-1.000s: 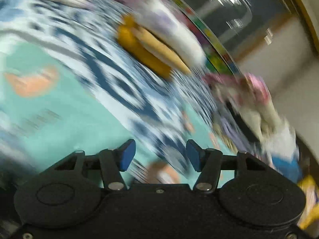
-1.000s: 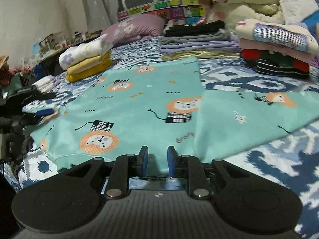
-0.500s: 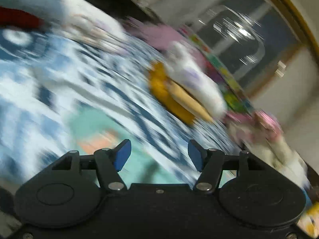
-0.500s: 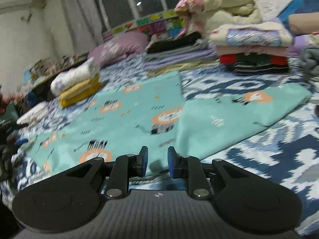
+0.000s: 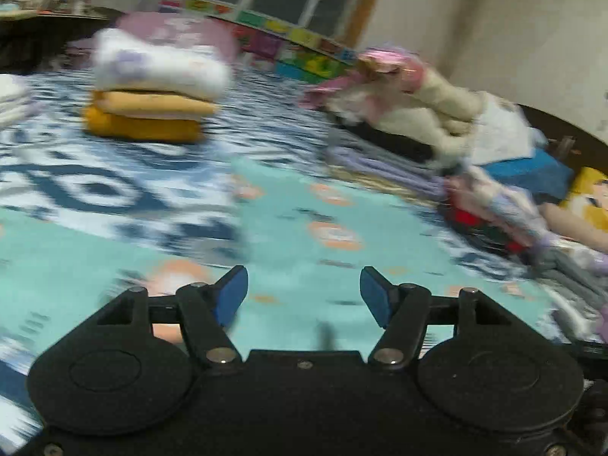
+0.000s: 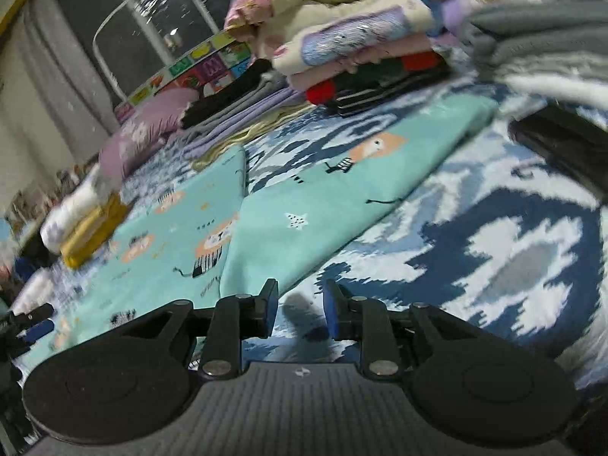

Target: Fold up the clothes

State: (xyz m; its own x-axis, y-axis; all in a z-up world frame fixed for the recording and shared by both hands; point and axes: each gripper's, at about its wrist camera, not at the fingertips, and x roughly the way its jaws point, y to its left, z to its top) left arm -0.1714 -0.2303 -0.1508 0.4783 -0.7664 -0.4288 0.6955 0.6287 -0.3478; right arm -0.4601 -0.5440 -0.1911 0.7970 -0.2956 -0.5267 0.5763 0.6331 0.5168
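Observation:
A teal garment with orange lion prints [image 6: 304, 205] lies spread flat on the blue-and-white patterned bedspread [image 6: 505, 250]; one sleeve stretches toward the right. It also shows blurred in the left wrist view [image 5: 326, 235]. My left gripper [image 5: 304, 292] is open and empty, low over the teal cloth. My right gripper [image 6: 300, 304] is open a little and empty, just off the garment's near edge, over the bedspread. The left gripper also shows at the far left of the right wrist view [image 6: 34, 326].
A folded stack of white and mustard clothes [image 5: 152, 95] sits at the left. Taller stacks of folded clothes [image 6: 364, 60] and a cream jacket [image 5: 429, 110] line the back and right. A purple pillow [image 6: 152, 125] lies by the window. A dark object [image 6: 562, 144] lies at the right.
My left gripper has swung round and now faces the teal garment, still open. My right gripper has shifted right off the garment's edge and its jaws have opened slightly.

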